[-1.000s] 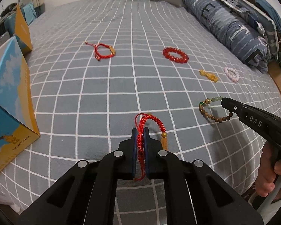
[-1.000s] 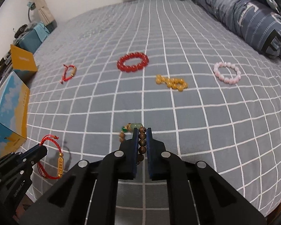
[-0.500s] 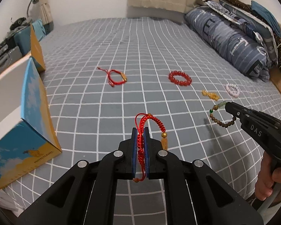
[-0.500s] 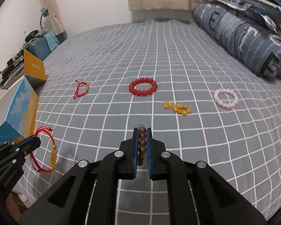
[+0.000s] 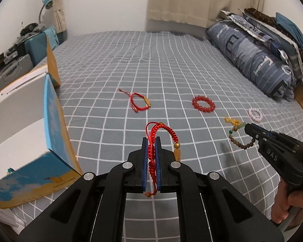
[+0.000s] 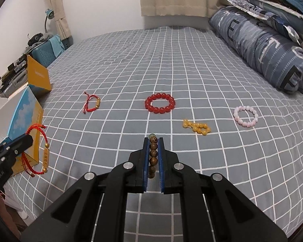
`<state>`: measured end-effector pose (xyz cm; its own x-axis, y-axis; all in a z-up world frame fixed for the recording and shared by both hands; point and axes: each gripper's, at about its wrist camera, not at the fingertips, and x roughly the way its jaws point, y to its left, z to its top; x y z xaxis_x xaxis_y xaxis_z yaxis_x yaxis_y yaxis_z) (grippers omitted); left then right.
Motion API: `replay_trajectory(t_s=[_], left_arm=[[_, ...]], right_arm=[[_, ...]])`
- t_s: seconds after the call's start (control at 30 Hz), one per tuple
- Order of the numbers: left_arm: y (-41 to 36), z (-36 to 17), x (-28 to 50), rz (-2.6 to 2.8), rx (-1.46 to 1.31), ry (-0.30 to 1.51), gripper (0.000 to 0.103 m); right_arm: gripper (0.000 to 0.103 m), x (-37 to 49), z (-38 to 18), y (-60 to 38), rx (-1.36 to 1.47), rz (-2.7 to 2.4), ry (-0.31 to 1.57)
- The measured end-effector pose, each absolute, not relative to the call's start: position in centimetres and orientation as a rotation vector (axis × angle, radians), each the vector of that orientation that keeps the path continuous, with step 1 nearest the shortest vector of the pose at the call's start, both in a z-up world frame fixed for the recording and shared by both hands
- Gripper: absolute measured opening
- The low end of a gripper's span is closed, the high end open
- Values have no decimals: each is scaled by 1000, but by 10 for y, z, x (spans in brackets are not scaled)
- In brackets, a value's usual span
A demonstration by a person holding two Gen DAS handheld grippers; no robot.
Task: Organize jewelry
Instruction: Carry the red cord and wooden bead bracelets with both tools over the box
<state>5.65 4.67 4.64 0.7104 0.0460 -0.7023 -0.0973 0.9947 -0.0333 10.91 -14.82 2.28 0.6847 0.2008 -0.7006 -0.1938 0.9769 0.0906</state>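
My left gripper [image 5: 151,141] is shut on a red braided cord bracelet [image 5: 167,130] with gold beads and holds it above the grey checked bed. It also shows in the right wrist view [image 6: 37,151]. My right gripper [image 6: 153,141] is shut on a brown wooden bead bracelet [image 6: 153,151] with green beads, which hangs from the gripper in the left wrist view [image 5: 241,143]. On the bed lie a second red cord bracelet [image 6: 92,103], a red bead bracelet [image 6: 160,102], a yellow bead bracelet [image 6: 196,126] and a pink bead bracelet [image 6: 246,116].
An open blue and yellow box [image 5: 50,121] with a white inside stands at the bed's left edge. A yellow box lid [image 6: 38,76] stands behind it. A rolled blue duvet [image 6: 262,44] lies along the right side. A cluttered nightstand [image 6: 20,68] is at far left.
Both grippers have risen from the bed with their bracelets, and both views have tilted up to show more of the room. The left gripper has come closer to the open box.
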Motion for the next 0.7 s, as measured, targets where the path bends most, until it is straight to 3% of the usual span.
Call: replay_trajectory(t_s=[0.7], left_arm=[[123, 102, 41, 271, -85, 682, 6]], right_arm=[[7, 118, 74, -70, -48, 294, 722]])
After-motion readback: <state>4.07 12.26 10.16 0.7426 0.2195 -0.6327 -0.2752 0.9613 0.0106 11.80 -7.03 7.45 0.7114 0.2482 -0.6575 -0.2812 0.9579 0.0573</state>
